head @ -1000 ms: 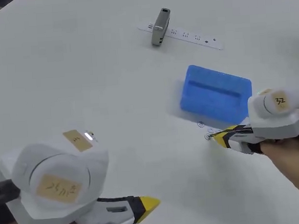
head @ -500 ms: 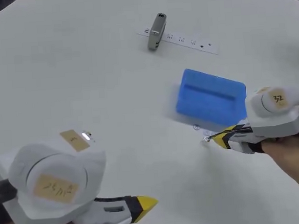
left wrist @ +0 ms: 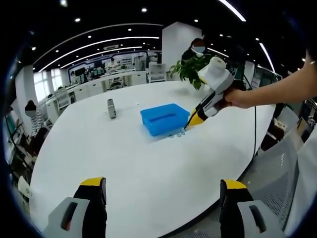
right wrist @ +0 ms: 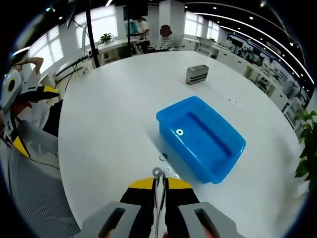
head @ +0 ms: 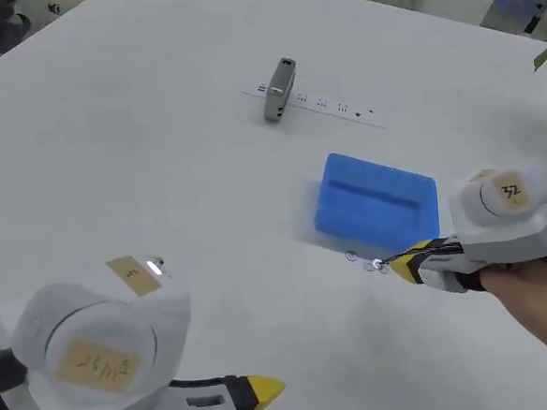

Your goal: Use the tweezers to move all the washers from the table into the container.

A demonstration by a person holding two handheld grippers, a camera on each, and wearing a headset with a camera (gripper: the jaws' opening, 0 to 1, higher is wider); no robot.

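Steel washer (right wrist: pixel 157 172) at the tips of the tweezers (right wrist: pixel 159 201), just ahead of the right gripper's (head: pixel 407 263) fingers clamped on them and short of the blue container (right wrist: pixel 198 166), could flick away if that squeeze slackens; the left gripper's (left wrist: pixel 162 184) fingers are spread, empty.

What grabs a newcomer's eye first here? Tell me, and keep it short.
The bright blue container stands out near the middle of the white table, with a single washer lying inside it. Just in front of it, the right gripper has its jaws closed on the tweezers, whose tips meet a second washer on the table.
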